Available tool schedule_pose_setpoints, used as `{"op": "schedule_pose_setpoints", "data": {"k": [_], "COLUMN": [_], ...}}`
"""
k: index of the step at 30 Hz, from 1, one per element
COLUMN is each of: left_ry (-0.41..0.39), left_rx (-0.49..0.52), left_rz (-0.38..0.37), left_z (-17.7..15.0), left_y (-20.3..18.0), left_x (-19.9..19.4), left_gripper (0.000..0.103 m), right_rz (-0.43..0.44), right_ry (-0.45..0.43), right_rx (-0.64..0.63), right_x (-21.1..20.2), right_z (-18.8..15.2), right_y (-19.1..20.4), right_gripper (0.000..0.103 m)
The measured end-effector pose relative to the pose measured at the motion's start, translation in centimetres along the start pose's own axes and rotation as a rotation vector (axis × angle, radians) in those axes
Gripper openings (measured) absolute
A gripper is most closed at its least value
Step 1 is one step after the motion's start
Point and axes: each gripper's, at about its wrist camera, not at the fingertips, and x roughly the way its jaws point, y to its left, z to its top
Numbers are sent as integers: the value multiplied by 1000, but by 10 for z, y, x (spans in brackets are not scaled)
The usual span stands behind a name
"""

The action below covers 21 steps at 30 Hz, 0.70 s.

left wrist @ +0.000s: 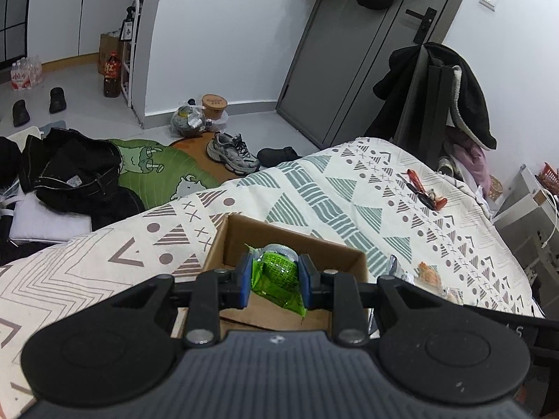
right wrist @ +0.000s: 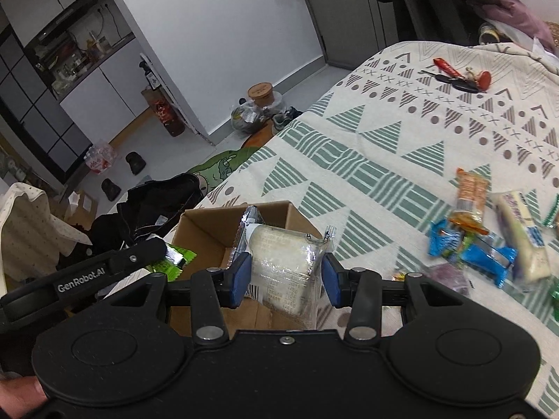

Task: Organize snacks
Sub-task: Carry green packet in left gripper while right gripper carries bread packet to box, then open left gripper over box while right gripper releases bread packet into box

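Both grippers are loaded over the cardboard box (right wrist: 209, 230) on the bed (right wrist: 401, 146): left gripper (left wrist: 275, 281) clamps a green snack packet (left wrist: 276, 276), right gripper (right wrist: 286, 274) pinches a clear-wrapped white cake (right wrist: 283, 262).

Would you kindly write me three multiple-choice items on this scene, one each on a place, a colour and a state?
1. Where do the keys lie?
A. in the box
B. on the bedspread
C. on the floor

2. What colour is the packet in the left gripper?
A. green
B. red
C. white

3. What is the right gripper's state?
A. open and empty
B. shut on a blue packet
C. shut on a clear-wrapped bread

Key:
1 B, the keys rest on the bedspread, far from the box.
2 A, the left gripper pinches a green packet.
3 C, the right gripper clamps the bread.
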Motion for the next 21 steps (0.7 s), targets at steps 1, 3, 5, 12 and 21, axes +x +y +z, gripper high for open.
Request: {"op": "schedule_pose_setpoints", "data": {"k": [1, 3, 5, 12, 21], "left_ry": [3, 7, 8, 14, 26], "left_rx": [-2, -4, -11, -25, -75], "left_rz": [-2, -3, -9, -27, 21], "left_z": [1, 4, 7, 15, 12], "left_y": [2, 5, 8, 14, 32], "left_x": [4, 11, 18, 30, 22], "left_gripper": [27, 27, 27, 29, 45], "right_rz": [0, -1, -1, -1, 15], "right_ry": [3, 10, 15, 36, 34], "right_rx": [-1, -2, -4, -7, -4], "right_x": [4, 11, 17, 36, 44], "right_z": [2, 5, 8, 13, 17], "right_y": [2, 5, 7, 14, 22], "right_gripper": [43, 43, 43, 43, 48]}}
